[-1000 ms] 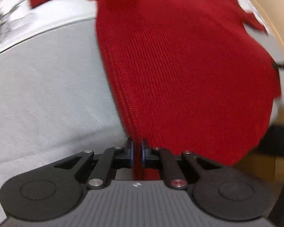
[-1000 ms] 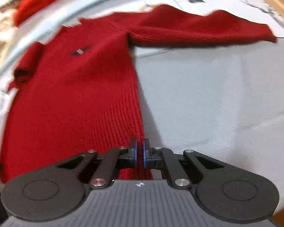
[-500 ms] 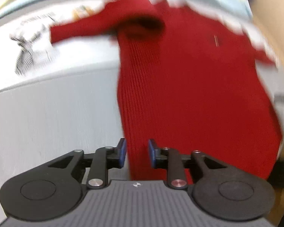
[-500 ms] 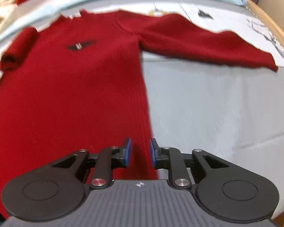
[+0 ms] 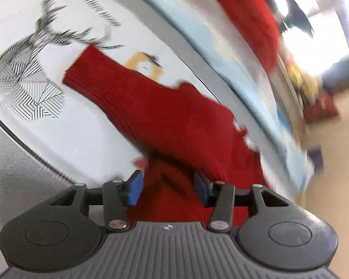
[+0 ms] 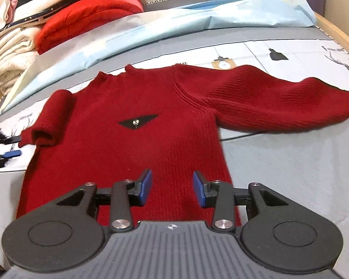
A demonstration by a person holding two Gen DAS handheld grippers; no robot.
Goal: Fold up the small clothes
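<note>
A dark red knit sweater (image 6: 132,153) lies flat on the printed grey-and-white cover (image 6: 290,167), a black triangular patch (image 6: 137,122) on its chest. One sleeve (image 6: 279,107) stretches out to the right; the other sleeve (image 6: 51,121) is curled short at the left. My right gripper (image 6: 172,181) hangs above the lower body of the sweater, its jaws opening, nothing pressed between the blue pads. In the blurred, tilted left wrist view, my left gripper (image 5: 168,181) hovers over red cloth near a sleeve (image 5: 132,97), its jaws opening and gripping nothing. It also shows as the left gripper (image 6: 5,144) beside the curled sleeve.
A pile of clothes sits at the back left: a bright red garment (image 6: 90,11) and cream knitwear (image 6: 9,53). A light blue sheet (image 6: 174,23) lies behind the sweater. A wooden edge (image 6: 337,30) runs along the right. A deer print (image 5: 28,81) marks the cover.
Both grippers were shut on the sweater's lower edges and have let go and opened. The left one swung and rolled toward a sleeve; the right one drew back and rose.
</note>
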